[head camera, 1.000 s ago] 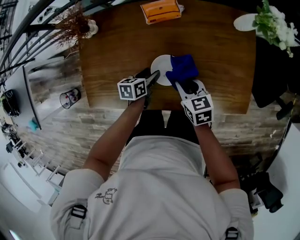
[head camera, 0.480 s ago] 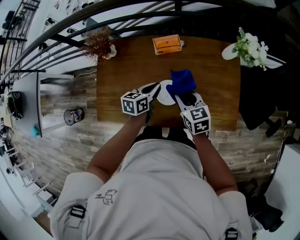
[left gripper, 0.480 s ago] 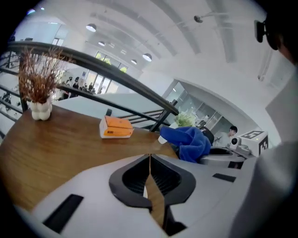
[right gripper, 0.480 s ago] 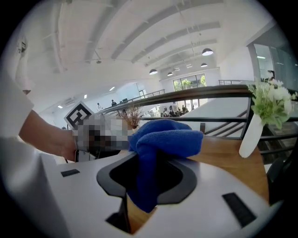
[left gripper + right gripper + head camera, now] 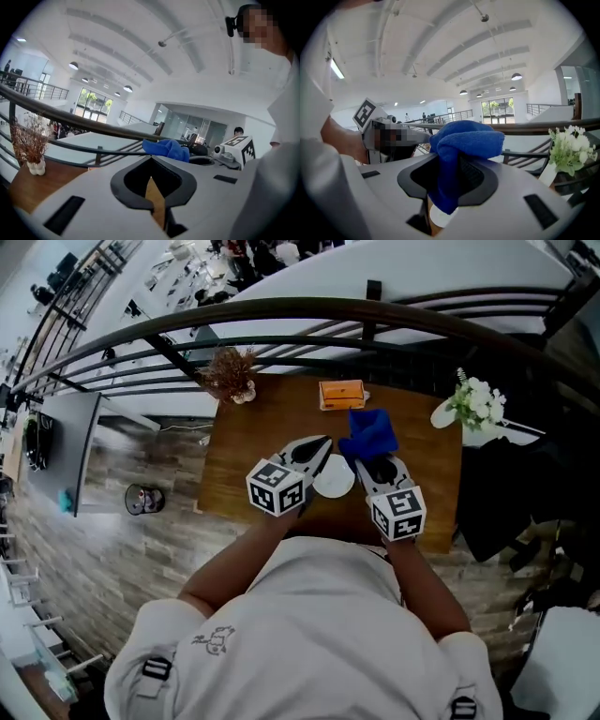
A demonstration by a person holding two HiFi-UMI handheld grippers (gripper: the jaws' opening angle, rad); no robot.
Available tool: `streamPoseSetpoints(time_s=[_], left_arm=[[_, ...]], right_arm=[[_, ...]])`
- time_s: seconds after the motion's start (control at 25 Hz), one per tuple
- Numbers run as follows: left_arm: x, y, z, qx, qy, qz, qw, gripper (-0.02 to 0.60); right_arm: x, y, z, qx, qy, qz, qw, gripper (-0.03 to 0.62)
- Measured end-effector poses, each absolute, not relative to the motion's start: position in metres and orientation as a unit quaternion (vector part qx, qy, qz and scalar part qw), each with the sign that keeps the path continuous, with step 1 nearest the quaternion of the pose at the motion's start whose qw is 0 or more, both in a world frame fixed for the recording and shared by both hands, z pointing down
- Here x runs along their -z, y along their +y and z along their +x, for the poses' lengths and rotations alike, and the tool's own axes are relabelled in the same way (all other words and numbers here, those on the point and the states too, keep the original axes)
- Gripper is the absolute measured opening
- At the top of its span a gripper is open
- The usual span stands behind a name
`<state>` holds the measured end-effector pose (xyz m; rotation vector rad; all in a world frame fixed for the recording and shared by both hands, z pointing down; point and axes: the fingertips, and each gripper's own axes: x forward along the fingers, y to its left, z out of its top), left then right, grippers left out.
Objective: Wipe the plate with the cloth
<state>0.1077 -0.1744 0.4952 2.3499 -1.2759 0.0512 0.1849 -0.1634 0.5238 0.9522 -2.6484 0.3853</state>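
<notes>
The left tongs [image 5: 322, 444] are held over the wooden worktop [image 5: 244, 451]. Their jaws have just closed fully, with nothing between them. The right tongs [image 5: 364, 456], just beside them, are clamped on the blue cloth [image 5: 370, 432], which bunches above the jaws and hangs down between them. The white plate [image 5: 334, 479] lies on the worktop, between the two tongs as seen from the head view. Farther back are an orange box [image 5: 341, 393], a vase of dried twigs [image 5: 230, 376] at the far left corner, and white flowers [image 5: 478, 401] at the far right. Beyond them runs a dark railing [image 5: 281, 307].
</notes>
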Motion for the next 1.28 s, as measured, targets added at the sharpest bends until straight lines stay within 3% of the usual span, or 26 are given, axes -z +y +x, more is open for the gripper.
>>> streamPoseSetpoints(time_s=[0.56,1.28], left_arm=[[-0.411,-0.112,0.065,0.039,-0.453,0.879,0.145,0.006],[-0.421,0.015,0.006,0.007,-0.400,0.905,0.143,0.006]], right_arm=[[-0.468,-0.103,0.137,-0.096,-0.919,0.366,0.106,0.117],[-0.444,0.031,0.078,-0.076,-0.897,0.431,0.061,0.117]])
